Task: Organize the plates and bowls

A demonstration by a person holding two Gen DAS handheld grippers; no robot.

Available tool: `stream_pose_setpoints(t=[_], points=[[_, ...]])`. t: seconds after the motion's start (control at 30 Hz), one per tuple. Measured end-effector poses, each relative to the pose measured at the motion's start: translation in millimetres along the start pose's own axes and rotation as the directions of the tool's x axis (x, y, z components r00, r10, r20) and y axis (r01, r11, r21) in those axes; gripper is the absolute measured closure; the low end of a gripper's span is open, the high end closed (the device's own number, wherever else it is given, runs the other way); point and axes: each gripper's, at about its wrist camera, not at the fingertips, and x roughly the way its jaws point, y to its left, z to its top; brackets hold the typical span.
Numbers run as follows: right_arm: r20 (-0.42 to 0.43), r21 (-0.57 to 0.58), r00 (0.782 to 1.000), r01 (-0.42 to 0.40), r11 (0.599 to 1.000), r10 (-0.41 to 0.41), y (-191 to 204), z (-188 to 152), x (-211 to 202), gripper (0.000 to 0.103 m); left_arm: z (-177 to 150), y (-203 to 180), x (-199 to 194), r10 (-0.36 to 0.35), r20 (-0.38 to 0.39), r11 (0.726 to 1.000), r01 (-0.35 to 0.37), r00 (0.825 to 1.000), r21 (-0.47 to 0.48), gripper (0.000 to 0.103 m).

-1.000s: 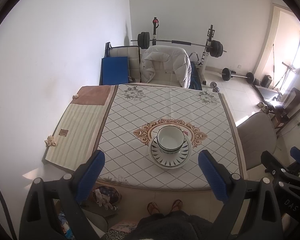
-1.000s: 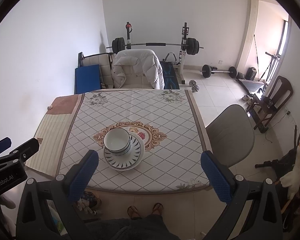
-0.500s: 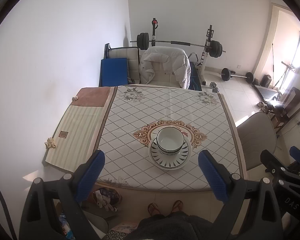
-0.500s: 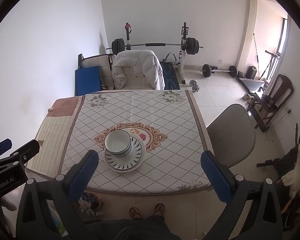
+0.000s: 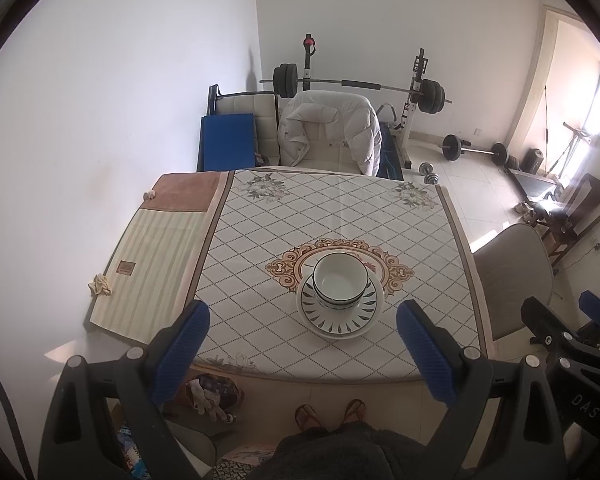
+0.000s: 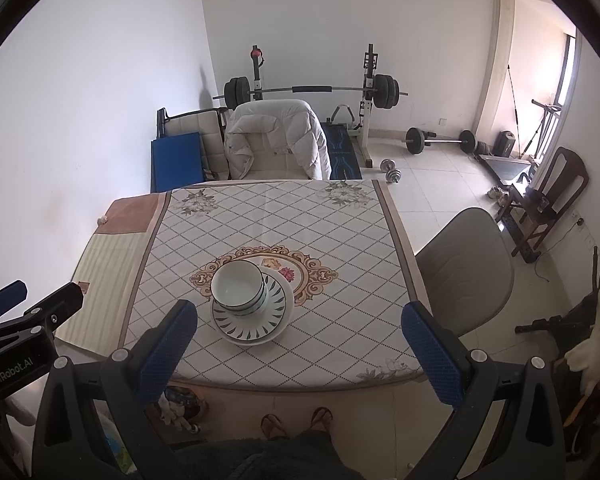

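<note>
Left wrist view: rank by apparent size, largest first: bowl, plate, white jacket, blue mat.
1. white jacket
2. plate, looks close to the jacket, and it is nearer the camera, so unsure
3. blue mat
4. bowl, about level with the mat

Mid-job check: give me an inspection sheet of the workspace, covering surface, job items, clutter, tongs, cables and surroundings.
Surface: table under a diamond-pattern cloth with a centre medallion; a striped mat lies on its left part.
Job's things: bowls nested together, sitting on a plate with leaf markings, near the table's front edge.
Clutter: small crumpled scraps at the mat's edge.
Tongs: left tongs and right tongs both open, empty, held above and short of the table.
Cables: nothing seen on the table.
Surroundings: grey chair on the right, white jacket over the far chair, barbell rack behind.
</note>
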Motion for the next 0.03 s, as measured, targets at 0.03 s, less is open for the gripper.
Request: stream_pose_setpoints(t=[0.03], points=[[0.001, 0.001, 1.0, 0.001, 1.0, -0.001, 0.2, 0.4, 0.2, 0.0, 0.1, -0.7, 0.0, 0.0, 0.002, 1.0, 0.0, 1.0, 0.002, 0.007]])
